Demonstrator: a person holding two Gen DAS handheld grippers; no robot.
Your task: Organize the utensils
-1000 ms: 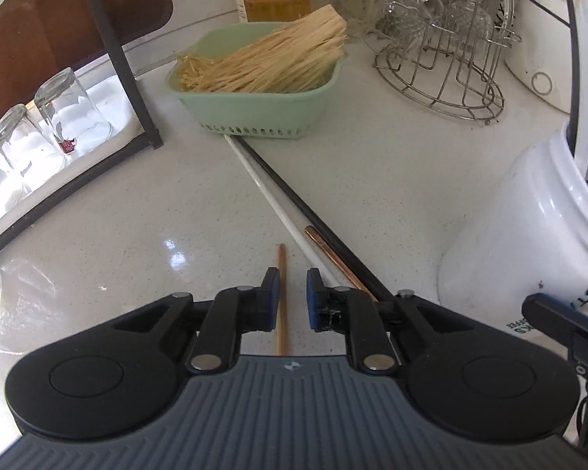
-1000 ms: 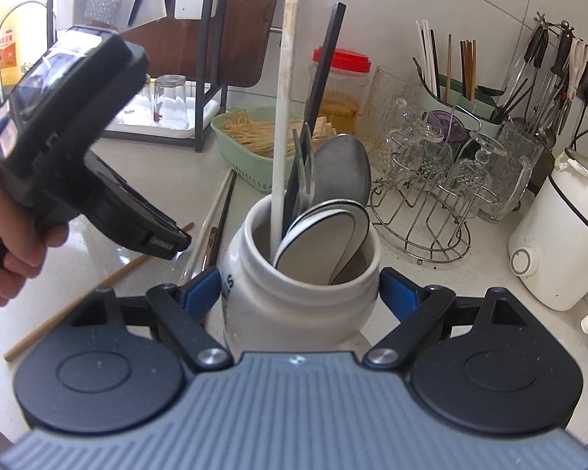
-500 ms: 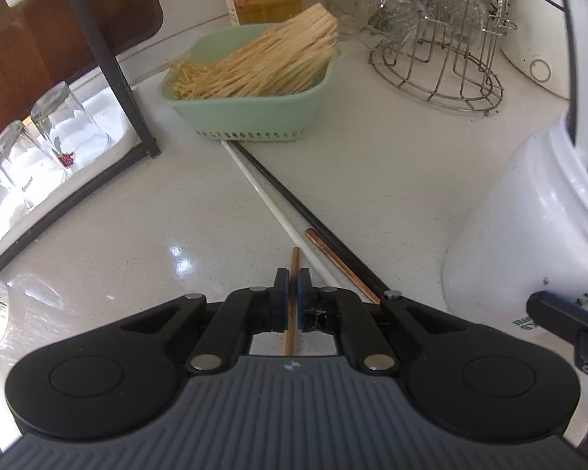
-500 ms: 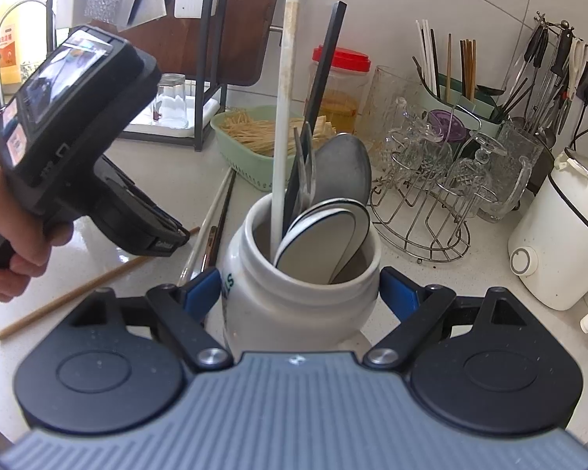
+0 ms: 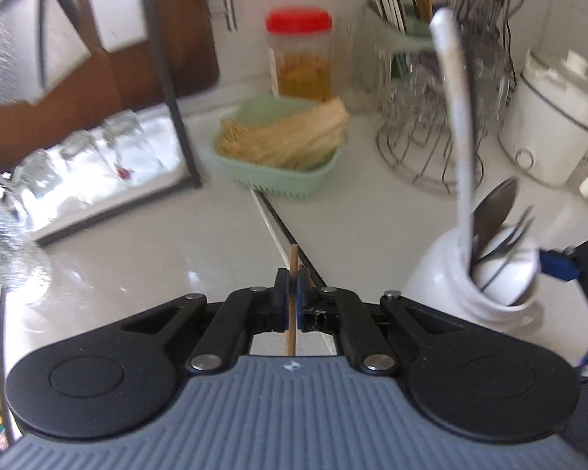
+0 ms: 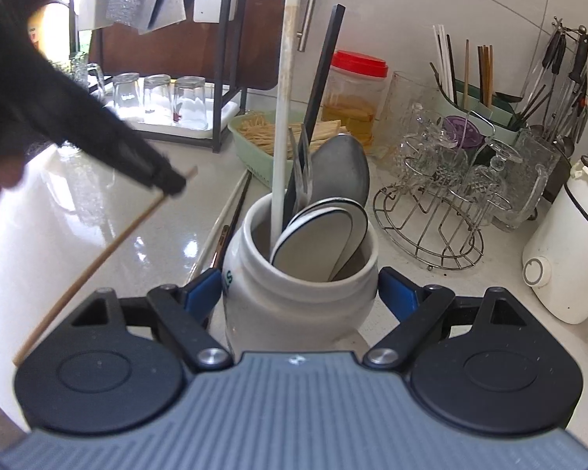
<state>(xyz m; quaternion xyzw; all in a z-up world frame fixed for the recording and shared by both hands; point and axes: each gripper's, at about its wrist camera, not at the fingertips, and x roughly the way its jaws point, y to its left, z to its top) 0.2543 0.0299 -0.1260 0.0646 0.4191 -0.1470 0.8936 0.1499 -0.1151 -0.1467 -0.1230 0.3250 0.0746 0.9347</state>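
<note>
Blurred countertop; left hand-held gripper hides the chopstick's middle.

Jar between right gripper's fingers, basket behind, wire rack right, chopsticks left.

My left gripper pinches a wooden chopstick; the blurred white jar seems just right of it.

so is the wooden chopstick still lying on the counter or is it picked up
Picked up: the left gripper is shut on the wooden chopstick, which slants above the counter near the white jar.
</note>
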